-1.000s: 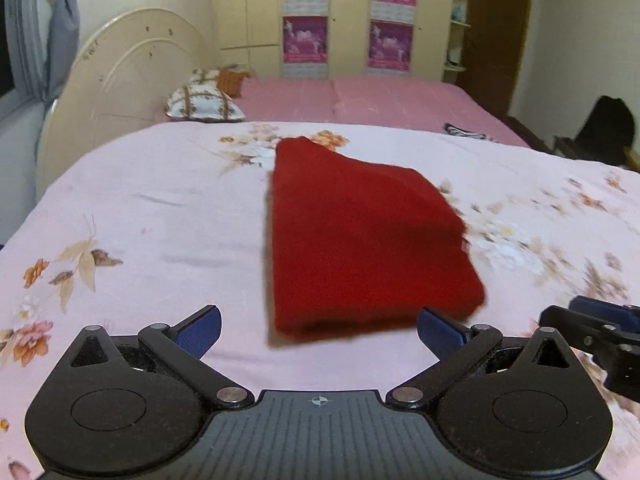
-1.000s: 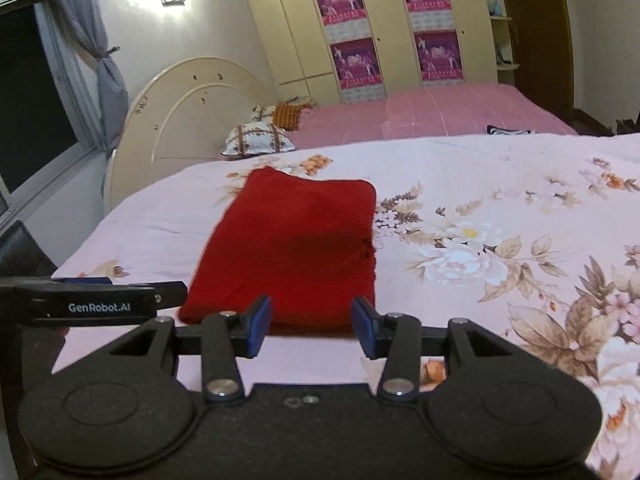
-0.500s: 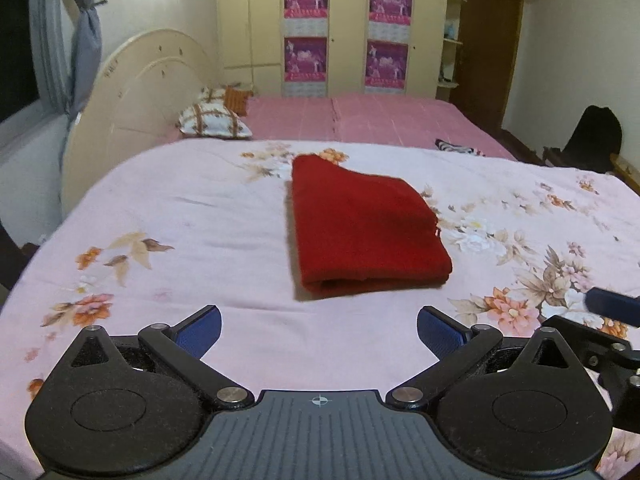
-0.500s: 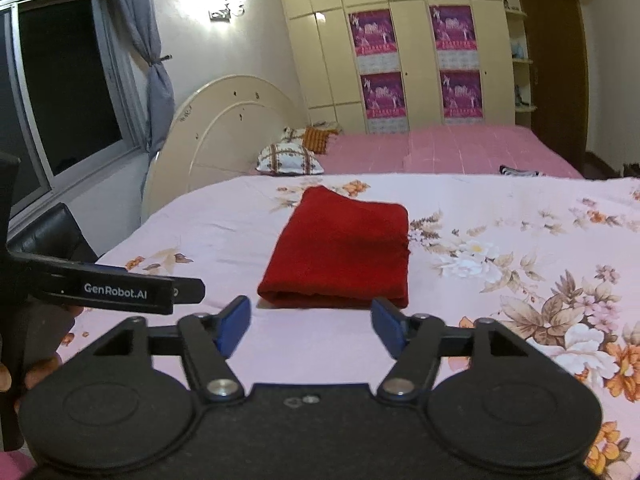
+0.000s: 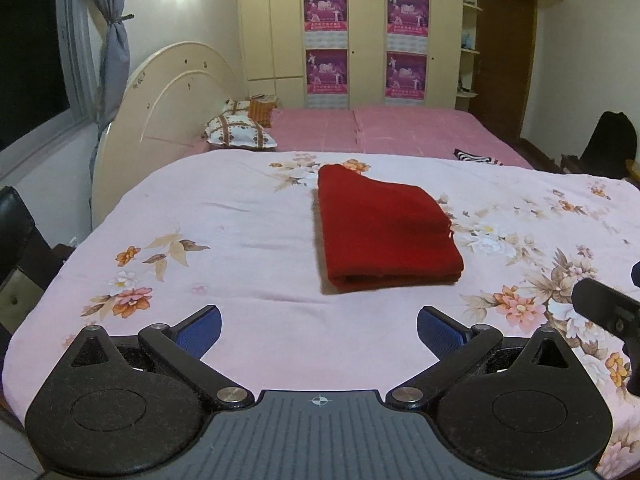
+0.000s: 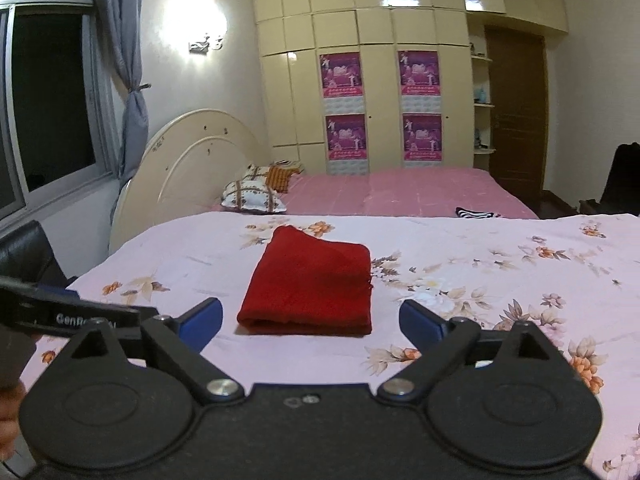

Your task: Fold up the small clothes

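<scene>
Just red cloth (image 5: pixel 380 228) on bedsheet (image 5: pixel 240 232).

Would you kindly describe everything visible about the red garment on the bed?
The red garment is a deep red, soft, knit-looking cloth, folded into a flat, roughly rectangular stack with a rounded fold edge facing the cameras. It lies on the floral bedsheet, near the middle. A few loose threads stick out on its right edge. Nothing but the sheet touches it.

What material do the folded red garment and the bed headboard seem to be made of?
Red garment: probably knit or fleece; matte, fuzzy surface, soft rounded fold. Headboard: seems painted or lacquered wood; smooth, cream, slight sheen, small dark chips.
</scene>
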